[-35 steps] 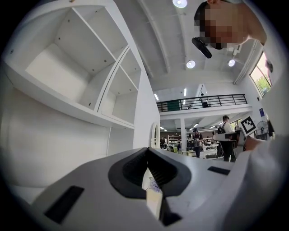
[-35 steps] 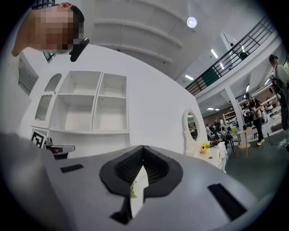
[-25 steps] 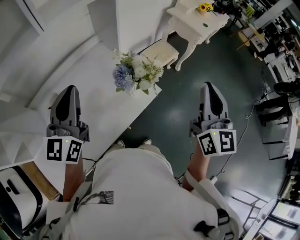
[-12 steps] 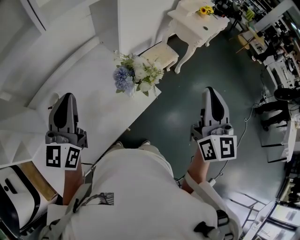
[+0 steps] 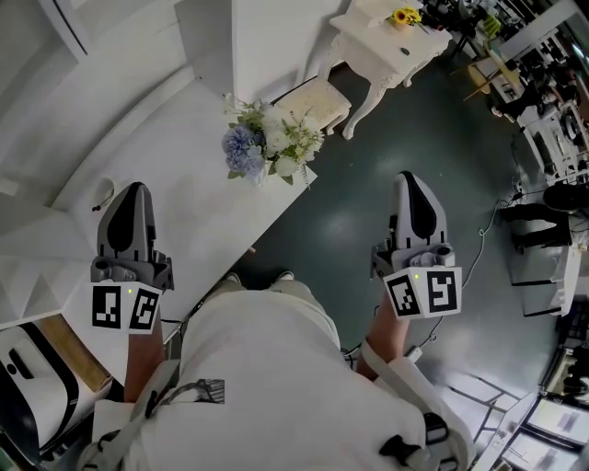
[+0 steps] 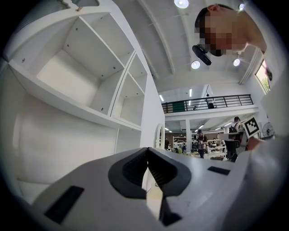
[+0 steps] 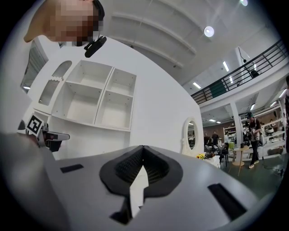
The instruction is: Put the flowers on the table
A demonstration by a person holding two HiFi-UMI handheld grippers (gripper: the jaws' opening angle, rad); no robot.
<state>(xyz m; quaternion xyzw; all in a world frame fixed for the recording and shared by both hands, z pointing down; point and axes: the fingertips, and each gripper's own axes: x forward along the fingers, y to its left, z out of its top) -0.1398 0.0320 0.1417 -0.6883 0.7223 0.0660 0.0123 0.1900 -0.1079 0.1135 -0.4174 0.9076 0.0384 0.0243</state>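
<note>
flowers: bunch (image 5: 267,147) with blue and white blooms plus green leaves, sitting on the table, right at its far corner by the edge
table: white top (image 5: 175,175), runs from the lower left up to that corner; the flowers are the main thing on it
left gripper: (image 5: 135,189) hangs over the near part of the table, well apart from the flowers; jaws pressed together, nothing in them
right gripper: (image 5: 411,178) out over the floor, off the table's edge, also well away from the flowers; jaws clenched tight, empty too
floor: dark grey-green (image 5: 359,212), fills the right side
stool: pale cushioned one (image 5: 317,103) just past the flowers' corner
side table: small white one with curvy legs (image 5: 386,51) beyond the stool, with a yellow bloom (image 5: 399,16) on top
shelves: white open cubbies (image 6: 90,67) on the wall ahead, look bare from the left gripper view
mirror: oval one (image 7: 191,135) shows in the right gripper view, near the yellow bloom
person: white top (image 5: 267,368), shoe tips (image 5: 262,278) poking out at the table's edge
</note>
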